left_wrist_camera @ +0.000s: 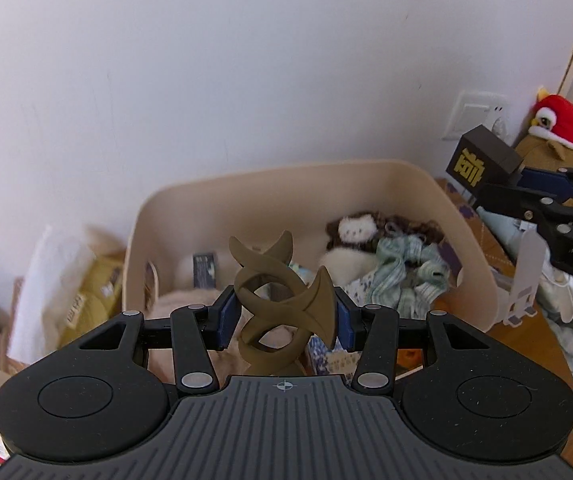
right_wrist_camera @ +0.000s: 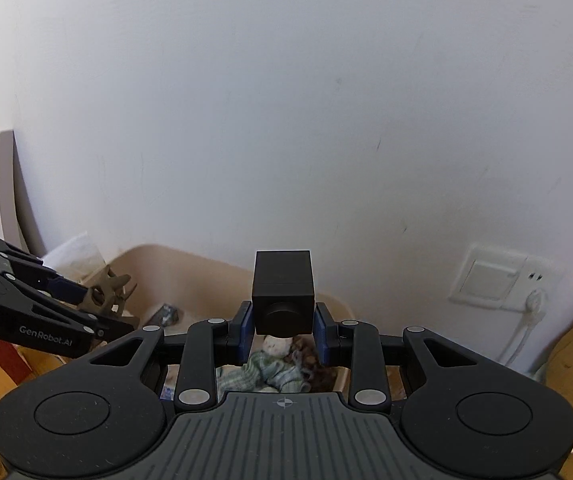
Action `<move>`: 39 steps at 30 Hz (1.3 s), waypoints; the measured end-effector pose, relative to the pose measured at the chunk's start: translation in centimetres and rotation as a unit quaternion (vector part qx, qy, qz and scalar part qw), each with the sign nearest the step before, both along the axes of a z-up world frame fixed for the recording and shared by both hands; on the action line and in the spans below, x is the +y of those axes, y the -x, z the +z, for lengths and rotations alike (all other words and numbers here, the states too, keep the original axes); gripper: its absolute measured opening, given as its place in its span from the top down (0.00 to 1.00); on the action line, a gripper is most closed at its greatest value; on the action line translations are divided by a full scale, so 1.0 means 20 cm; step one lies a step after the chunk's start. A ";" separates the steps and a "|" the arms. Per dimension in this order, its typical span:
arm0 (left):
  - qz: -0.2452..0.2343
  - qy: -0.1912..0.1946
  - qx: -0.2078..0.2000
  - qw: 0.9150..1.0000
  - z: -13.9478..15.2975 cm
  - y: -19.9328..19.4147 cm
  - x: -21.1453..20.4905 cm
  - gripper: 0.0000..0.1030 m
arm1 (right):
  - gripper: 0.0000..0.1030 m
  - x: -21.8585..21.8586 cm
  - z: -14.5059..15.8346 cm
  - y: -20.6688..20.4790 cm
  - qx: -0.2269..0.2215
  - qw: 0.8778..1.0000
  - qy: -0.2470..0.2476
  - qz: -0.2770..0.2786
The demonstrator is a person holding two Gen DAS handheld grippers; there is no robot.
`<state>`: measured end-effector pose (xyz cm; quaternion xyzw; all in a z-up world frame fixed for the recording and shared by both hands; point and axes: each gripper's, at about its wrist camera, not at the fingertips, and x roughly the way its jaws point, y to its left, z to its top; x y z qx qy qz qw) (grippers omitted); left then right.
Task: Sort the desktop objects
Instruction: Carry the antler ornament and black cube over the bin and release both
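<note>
My left gripper (left_wrist_camera: pixel 286 316) is shut on a brown twisted plastic ornament (left_wrist_camera: pixel 282 300) and holds it above the beige storage bin (left_wrist_camera: pixel 426 184). My right gripper (right_wrist_camera: pixel 283 330) is shut on a small black box (right_wrist_camera: pixel 283 292) and holds it over the same bin (right_wrist_camera: pixel 190 264). The right gripper with the black box, which has gold lettering (left_wrist_camera: pixel 482 160), shows at the right of the left wrist view. The left gripper with the ornament (right_wrist_camera: pixel 104 292) shows at the left of the right wrist view.
The bin holds a brown plush toy (left_wrist_camera: pixel 362 228), a pale green cloth (left_wrist_camera: pixel 410 268) and other small items. A white wall stands right behind it, with a wall socket (right_wrist_camera: pixel 498 276). A red plush bird (left_wrist_camera: pixel 562 124) sits at far right. Clutter lies on the wooden table (left_wrist_camera: pixel 526 340).
</note>
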<state>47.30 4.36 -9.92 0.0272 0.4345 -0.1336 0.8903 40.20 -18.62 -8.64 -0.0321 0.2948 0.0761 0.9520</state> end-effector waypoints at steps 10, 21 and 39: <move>0.026 0.003 0.045 0.999 -0.18 -0.07 -0.03 0.52 | 0.72 0.07 -0.19 -0.07 0.062 0.998 -0.003 0.002; 0.034 -0.008 0.030 0.999 -0.15 -0.01 -0.05 0.28 | 0.57 0.10 -0.24 -0.08 0.076 0.997 0.026 0.003; 0.046 -0.014 -0.026 0.998 0.02 0.32 0.00 0.20 | 0.00 -0.06 -0.10 0.27 0.032 0.998 -0.033 -0.033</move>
